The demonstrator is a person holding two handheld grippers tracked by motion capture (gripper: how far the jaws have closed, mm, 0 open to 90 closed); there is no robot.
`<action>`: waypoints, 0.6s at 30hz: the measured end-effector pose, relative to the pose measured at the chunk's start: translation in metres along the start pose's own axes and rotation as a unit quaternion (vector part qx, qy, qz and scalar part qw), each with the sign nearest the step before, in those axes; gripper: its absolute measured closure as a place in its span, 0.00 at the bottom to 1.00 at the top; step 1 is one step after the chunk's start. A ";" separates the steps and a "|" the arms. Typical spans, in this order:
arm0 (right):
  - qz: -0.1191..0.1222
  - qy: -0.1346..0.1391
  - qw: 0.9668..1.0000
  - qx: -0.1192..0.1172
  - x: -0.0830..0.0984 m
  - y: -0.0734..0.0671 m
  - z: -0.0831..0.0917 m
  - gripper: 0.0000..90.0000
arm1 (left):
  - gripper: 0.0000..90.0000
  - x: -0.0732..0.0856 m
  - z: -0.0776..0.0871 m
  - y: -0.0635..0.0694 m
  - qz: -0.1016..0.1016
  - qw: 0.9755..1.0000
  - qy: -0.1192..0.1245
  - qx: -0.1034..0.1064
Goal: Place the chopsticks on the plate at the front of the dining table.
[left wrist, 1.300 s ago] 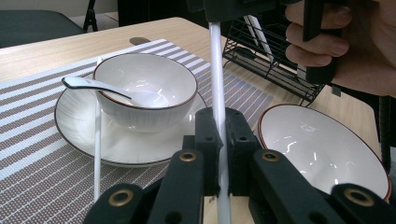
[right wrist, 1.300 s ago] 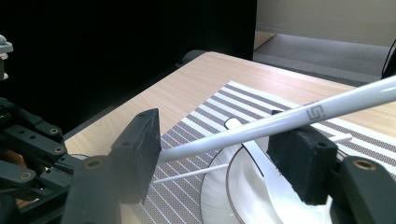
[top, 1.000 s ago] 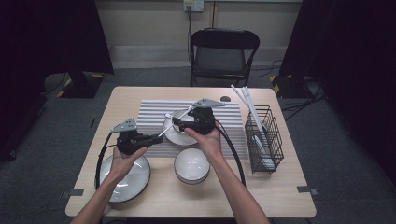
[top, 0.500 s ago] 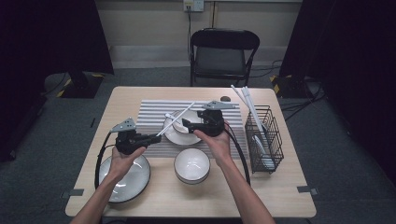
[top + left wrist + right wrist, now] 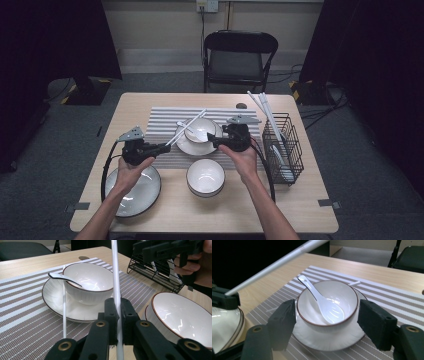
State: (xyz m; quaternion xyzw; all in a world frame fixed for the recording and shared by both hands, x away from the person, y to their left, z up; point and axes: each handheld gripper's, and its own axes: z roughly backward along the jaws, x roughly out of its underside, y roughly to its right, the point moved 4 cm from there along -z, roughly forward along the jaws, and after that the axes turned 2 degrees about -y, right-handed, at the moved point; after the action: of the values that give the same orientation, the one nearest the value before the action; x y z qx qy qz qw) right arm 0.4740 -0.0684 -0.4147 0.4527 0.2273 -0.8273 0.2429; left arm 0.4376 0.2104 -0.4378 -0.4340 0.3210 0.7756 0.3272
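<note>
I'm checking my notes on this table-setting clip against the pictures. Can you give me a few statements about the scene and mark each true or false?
1. The left hand-held gripper is shut on a white chopstick. True.
2. The spoon lies in the small bowl on the plate. True.
3. The right hand-held gripper grips the spoon. False: its jaws stand open, with nothing between them.
4. The wire basket sits at the table's left edge. False: it stands on the right side.
5. The folding chair holds a bowl. False: its seat is bare.

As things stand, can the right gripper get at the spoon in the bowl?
Probably yes: the right gripper is open and faces the bowl, with the spoon lying exposed inside. The chopstick passes well to the side.
</note>
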 end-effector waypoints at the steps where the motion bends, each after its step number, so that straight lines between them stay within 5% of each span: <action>1: -0.002 0.000 1.000 0.003 0.002 0.001 0.001 0.34 | 0.96 0.000 0.000 0.000 0.000 1.000 0.000 0.000; 18: -0.022 -0.032 0.999 0.034 0.046 0.018 0.008 0.28 | 0.95 0.003 0.002 -0.010 0.013 1.000 -0.003 -0.014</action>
State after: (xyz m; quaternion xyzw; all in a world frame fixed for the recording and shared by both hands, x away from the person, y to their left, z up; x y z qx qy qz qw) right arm 0.4579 -0.0957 -0.4532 0.4290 0.2012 -0.8535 0.2166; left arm 0.4435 0.2190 -0.4412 -0.4319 0.3144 0.7856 0.3123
